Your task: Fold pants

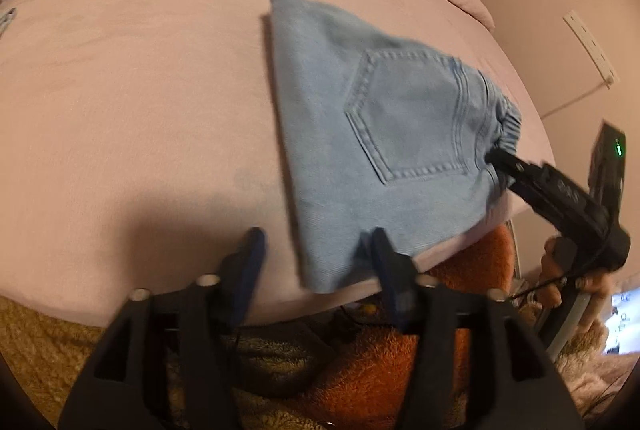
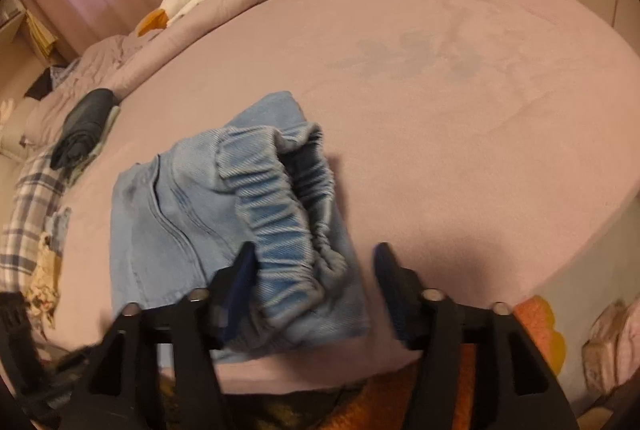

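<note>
I see the folded light-blue jeans (image 1: 380,134) lying at the near edge of the pink bed (image 1: 140,90). My left gripper (image 1: 318,250) and right gripper (image 2: 314,262) both stand spread, pinching nothing.

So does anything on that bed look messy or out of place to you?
Mostly tidy. The folded jeans sit at the near edge of the bed, and their elastic waistband gapes open and bunches up rather than lying flat. A loose heap of clothes lies off to the left.
</note>
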Demonstrator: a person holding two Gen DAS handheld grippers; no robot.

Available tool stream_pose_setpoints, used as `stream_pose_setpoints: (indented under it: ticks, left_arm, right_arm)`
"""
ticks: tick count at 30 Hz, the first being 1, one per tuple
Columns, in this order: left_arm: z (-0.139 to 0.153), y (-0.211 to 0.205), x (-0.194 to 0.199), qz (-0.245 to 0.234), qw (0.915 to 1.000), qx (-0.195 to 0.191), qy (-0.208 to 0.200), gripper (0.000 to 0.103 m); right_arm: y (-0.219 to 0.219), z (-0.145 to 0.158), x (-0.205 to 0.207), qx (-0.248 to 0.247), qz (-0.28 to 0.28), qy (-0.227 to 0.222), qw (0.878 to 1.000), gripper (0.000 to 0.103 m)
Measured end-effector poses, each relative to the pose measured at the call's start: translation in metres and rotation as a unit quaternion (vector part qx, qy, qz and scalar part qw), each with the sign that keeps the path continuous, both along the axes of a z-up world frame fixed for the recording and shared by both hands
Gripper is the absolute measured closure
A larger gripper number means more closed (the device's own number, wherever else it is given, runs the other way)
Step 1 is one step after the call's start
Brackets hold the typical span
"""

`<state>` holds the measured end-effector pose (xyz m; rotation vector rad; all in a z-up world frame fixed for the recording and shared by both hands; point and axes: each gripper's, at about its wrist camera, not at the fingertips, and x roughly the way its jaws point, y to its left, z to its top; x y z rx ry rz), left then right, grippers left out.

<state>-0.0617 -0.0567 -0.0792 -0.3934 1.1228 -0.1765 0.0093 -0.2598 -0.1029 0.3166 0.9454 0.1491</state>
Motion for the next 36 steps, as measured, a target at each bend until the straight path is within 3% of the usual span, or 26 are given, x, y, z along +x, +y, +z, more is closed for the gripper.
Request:
stream_pose_setpoints:
  ticks: [2, 3, 4, 5, 9, 21, 32, 35, 36]
  left_arm:
    - [0.013, 0.007, 0.003, 0.014, 0.9995, -0.009, -0.026, 0.034]
    - [0.018, 0.009, 0.005, 0.02, 0.999, -0.012, -0.038, 0.024]
    - [0.022, 0.011, 0.008, 0.027, 0.9982, -0.013, -0.052, 0.017]
    - [0.024, 0.01, 0.011, 0.027, 0.9979, -0.012, -0.058, 0.016]
    - [0.019, -0.002, 0.036, 0.01, 0.9988, -0.005, -0.048, 0.016]
    - [-0.015, -0.017, 0.081, -0.003, 0.9999, -0.015, -0.003, 0.017]
    - [-0.018, -0.024, 0.095, -0.022, 0.9994, -0.012, -0.025, 0.016]
    - [-0.02, -0.031, 0.098, -0.029, 0.999, -0.014, -0.029, 0.024]
    - [-0.019, -0.033, 0.098, -0.027, 0.9991, -0.006, -0.032, 0.031]
  right_arm:
    - [-0.006, 0.005, -0.006, 0.017, 0.0, -0.01, 1.0, 0.032]
    - [-0.011, 0.009, -0.008, 0.032, 0.001, -0.018, 0.999, 0.029]
    - [-0.015, 0.013, -0.01, 0.045, 0.001, -0.027, 0.999, 0.02]
    - [-0.018, 0.015, -0.011, 0.054, 0.0, -0.036, 0.998, 0.015]
    - [-0.019, 0.016, -0.008, 0.065, 0.011, -0.044, 0.997, 0.014]
    - [-0.01, -0.012, 0.021, 0.11, 0.053, 0.012, 0.993, 0.014]
    - [0.001, -0.018, 0.033, 0.12, 0.087, 0.013, 0.989, 0.013]
    - [0.007, -0.018, 0.039, 0.116, 0.084, 0.012, 0.99, 0.016]
    - [0.009, -0.018, 0.04, 0.11, 0.082, 0.01, 0.99, 0.019]
